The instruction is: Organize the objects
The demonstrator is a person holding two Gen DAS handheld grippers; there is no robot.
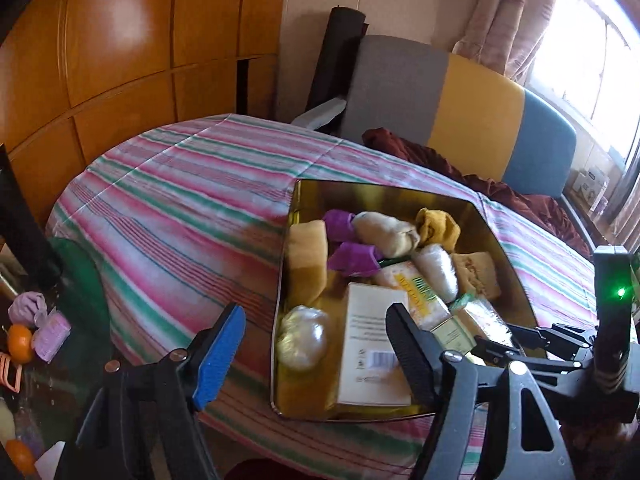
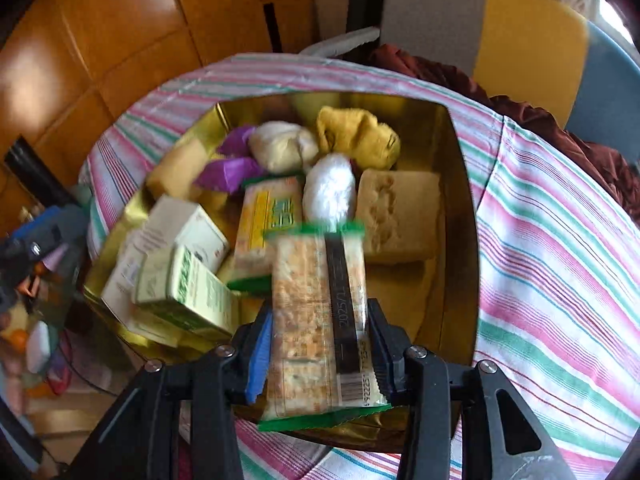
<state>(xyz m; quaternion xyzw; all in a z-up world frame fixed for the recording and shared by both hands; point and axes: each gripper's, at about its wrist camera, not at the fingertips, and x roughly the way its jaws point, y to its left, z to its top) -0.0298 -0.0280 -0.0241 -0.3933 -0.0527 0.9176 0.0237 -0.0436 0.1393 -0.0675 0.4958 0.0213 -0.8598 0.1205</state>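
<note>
Cracker packet (image 2: 320, 320) pinched lengthwise in the right gripper (image 2: 320, 344), pointing away over the gold tin (image 2: 460, 208).
Tin holds boxes, packets, rolled cloths; left gripper (image 1: 316, 344) spread.

Two wrist views over one gold tin

The left wrist camera looks from the tin's (image 1: 288, 240) left side, farther back; the right wrist camera looks steeply down, close above it (image 2: 460, 200). Both share the striped bedcover (image 1: 180, 184) (image 2: 552, 240).

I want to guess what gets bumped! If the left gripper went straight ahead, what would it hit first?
Probably the gold tin: the open left gripper points at its near left part, where a white box and a clear wrapped ball lie. Depth is unclear.
</note>
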